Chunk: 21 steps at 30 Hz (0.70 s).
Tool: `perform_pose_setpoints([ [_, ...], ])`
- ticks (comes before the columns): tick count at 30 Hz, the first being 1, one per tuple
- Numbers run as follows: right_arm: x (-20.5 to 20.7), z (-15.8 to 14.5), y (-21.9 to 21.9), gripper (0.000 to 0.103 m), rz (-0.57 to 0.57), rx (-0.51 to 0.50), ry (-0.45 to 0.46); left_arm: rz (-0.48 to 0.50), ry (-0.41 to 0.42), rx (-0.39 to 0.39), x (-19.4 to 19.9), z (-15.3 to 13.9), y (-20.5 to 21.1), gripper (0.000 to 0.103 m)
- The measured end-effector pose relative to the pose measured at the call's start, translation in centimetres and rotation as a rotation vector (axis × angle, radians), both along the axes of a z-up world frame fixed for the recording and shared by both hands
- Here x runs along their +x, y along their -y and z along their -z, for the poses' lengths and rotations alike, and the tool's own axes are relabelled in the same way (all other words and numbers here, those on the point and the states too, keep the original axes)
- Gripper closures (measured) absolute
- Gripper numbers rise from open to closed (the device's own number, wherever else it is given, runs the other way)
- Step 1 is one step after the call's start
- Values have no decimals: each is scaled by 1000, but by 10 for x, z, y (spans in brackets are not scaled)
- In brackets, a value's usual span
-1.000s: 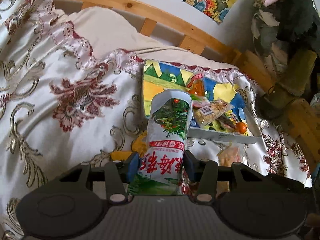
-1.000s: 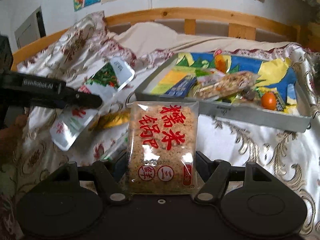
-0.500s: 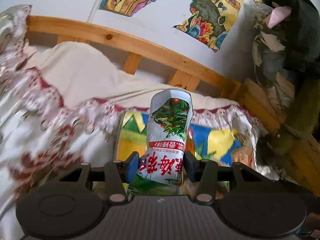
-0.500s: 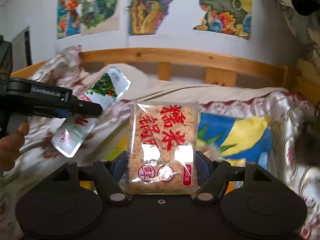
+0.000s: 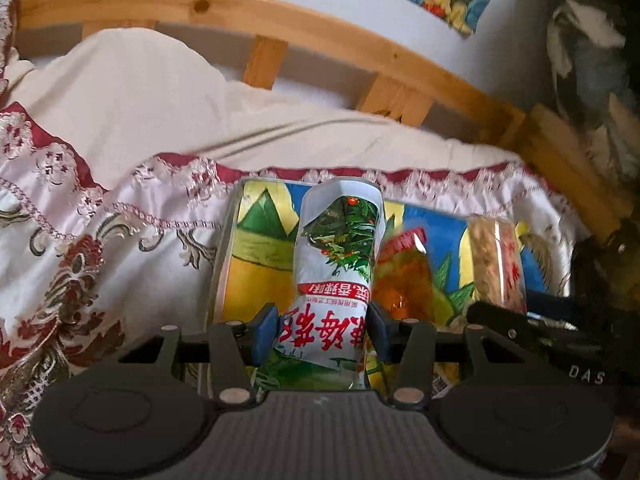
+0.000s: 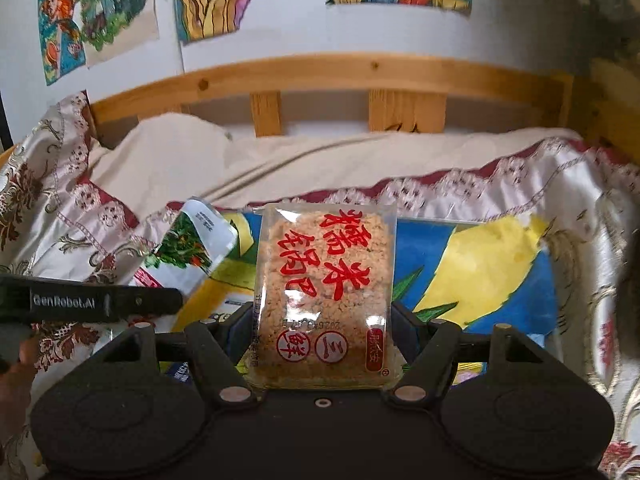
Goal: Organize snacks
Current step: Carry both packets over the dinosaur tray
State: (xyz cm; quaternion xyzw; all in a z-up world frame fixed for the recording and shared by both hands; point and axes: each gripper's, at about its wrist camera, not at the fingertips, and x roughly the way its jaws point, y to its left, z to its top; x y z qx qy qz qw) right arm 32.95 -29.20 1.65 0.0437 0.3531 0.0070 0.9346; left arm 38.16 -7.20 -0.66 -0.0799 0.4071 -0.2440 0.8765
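Left wrist view: the left gripper (image 5: pixel 322 330) pinches a white-and-green packet (image 5: pixel 336 264) at centre, jaws narrow, above the painted tray (image 5: pixel 256 256) on the bed; an orange packet (image 5: pixel 402 280) shows only here.

Right wrist view: the right gripper (image 6: pixel 324 330) clamps a rice-cracker packet (image 6: pixel 326 280), jaws wider; posters (image 6: pixel 96 16) at upper left appear only here.

Support: a bed (image 6: pixel 320 160) with a slatted wooden headboard (image 5: pixel 280 20) stood at twelve o'clock.
Cover: a satin bedspread (image 5: pixel 80 240) with maroon flowers and a lace edge lay over a cream sheet (image 5: pixel 160 100).
On the cover: a shallow tray (image 5: pixel 224 248) with a bright painted lining sat at the centre.
In the tray: an orange snack packet (image 5: pixel 404 276) lay toward three o'clock.
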Motion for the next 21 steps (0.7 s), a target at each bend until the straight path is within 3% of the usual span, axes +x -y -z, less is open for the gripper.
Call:
perform_pose_setpoints([
  [4, 6, 9, -9, 31, -28, -22, -38, 8, -7, 46, 2, 8, 6, 50],
  [13, 5, 23, -22, 31, -43, -70, -66, 1, -28, 67, 2, 13, 7, 46],
  [21, 5, 20, -21, 27, -38, -81, -59, -1, -69, 83, 4, 13, 9, 34],
])
